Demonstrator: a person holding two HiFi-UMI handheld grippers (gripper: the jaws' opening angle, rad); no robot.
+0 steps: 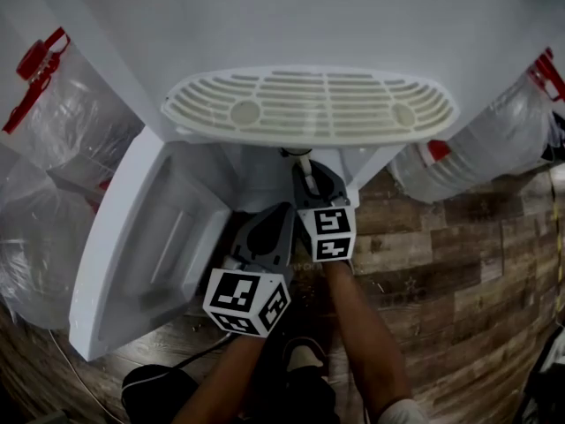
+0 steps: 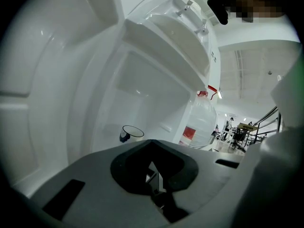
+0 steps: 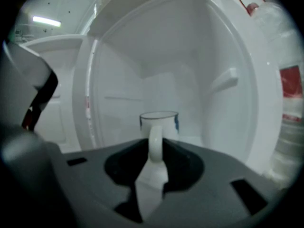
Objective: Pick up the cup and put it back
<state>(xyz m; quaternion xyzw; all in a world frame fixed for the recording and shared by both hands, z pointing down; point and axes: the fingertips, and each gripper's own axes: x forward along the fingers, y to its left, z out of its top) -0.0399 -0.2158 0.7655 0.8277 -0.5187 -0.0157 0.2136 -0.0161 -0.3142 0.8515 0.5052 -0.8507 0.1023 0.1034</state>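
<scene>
A wooden floor carries a white water dispenser with its lower door swung open. The cup stands upright inside the white cabinet. The right claw is slightly spread around the cup's handle, not visibly squeezing it. The left claw is pressed together and empty, beside the door.

We count one cup, dead centre. Two tongs at lower centre: left tongs and right tongs. Two marker cubes, one and two. Three clear jugs: upper left, lower left, right edge. One white cabinet, one door, one slotted tray.
</scene>
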